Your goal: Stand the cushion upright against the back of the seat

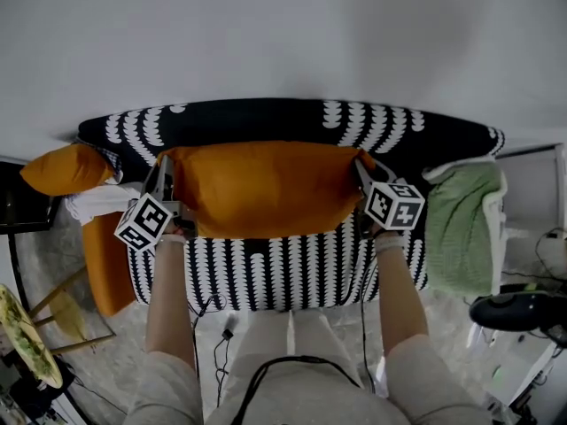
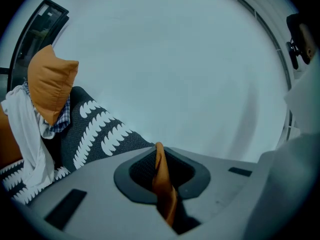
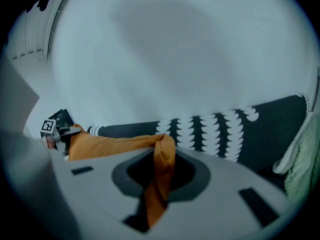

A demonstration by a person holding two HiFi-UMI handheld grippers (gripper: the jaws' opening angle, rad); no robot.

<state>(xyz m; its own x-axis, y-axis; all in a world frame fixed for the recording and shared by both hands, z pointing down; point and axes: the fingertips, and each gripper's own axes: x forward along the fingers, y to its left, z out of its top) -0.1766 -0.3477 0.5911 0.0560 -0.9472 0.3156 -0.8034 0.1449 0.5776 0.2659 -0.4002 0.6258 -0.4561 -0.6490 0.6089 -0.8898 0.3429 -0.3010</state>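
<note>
I grip orange cushion (image 1: 266, 189) at both upper corners: left gripper (image 2: 161, 181) fingers clamped on one corner, right gripper (image 3: 159, 184) fingers on other. Cushion upright over seat (image 1: 266, 277), just before backrest (image 1: 266, 122). Remaining, I judge: lean back, release.

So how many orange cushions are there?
2: one cushion held over the seat, one at its left end. An orange thing below that may be a third.

I note the cushion (image 1: 266, 189) across the seat (image 1: 266, 273), before its back (image 1: 257, 118); left gripper (image 1: 166, 164) at its left corner, right gripper (image 1: 361, 163) at its right. Second cushion (image 1: 66, 168) at the seat's left end; cloth (image 1: 461, 228) right of the seat.
</note>
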